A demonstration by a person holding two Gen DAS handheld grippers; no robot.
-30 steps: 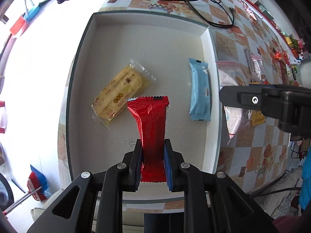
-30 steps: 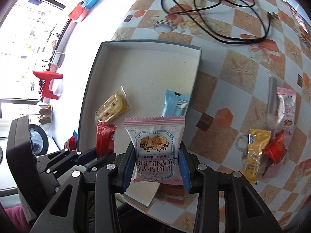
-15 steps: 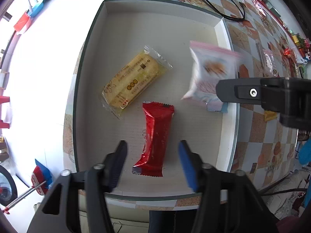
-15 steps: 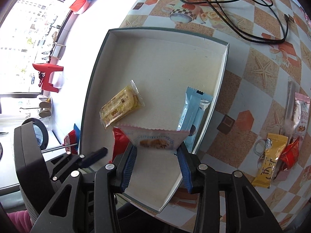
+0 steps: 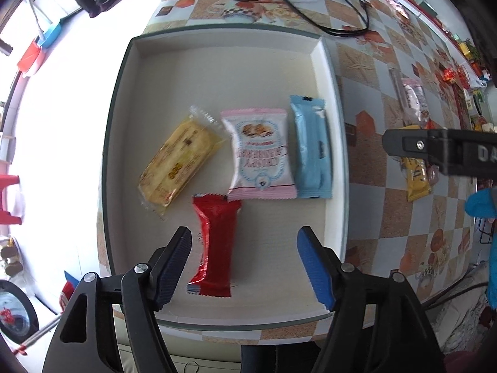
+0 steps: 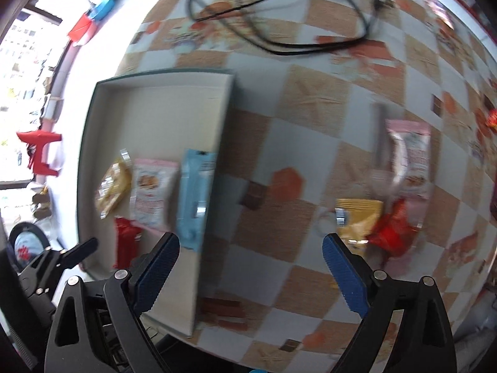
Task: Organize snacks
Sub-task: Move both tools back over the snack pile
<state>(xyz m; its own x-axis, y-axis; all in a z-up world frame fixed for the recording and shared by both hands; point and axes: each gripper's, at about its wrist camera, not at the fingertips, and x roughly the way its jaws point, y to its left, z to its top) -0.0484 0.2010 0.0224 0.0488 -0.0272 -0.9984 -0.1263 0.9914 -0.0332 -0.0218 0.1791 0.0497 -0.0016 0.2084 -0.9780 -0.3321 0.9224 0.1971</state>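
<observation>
A shallow white tray (image 5: pixel 223 62) holds a yellow pack (image 5: pixel 178 161), a pink cranberry pack (image 5: pixel 261 155), a light blue pack (image 5: pixel 312 149) and a red pack (image 5: pixel 216 242). My left gripper (image 5: pixel 243 267) is open and empty above the red pack's near end. My right gripper (image 6: pixel 250 275) is open and empty over the table to the right of the tray (image 6: pixel 161 93). Loose snacks lie on the table: a yellow pack (image 6: pixel 357 217), a red pack (image 6: pixel 393 233) and a pink pack (image 6: pixel 410 158).
A black cable (image 5: pixel 295 3) lies coiled on the checked tablecloth behind the tray. The table's near edge (image 5: pixel 248 326) runs just below the tray. The right gripper's body (image 5: pixel 441 152) shows at the right of the left wrist view.
Both grippers have opened. The left let go of the red pack in the tray. The right dropped the pink cranberry pack into the tray and swung right toward the loose snacks.
</observation>
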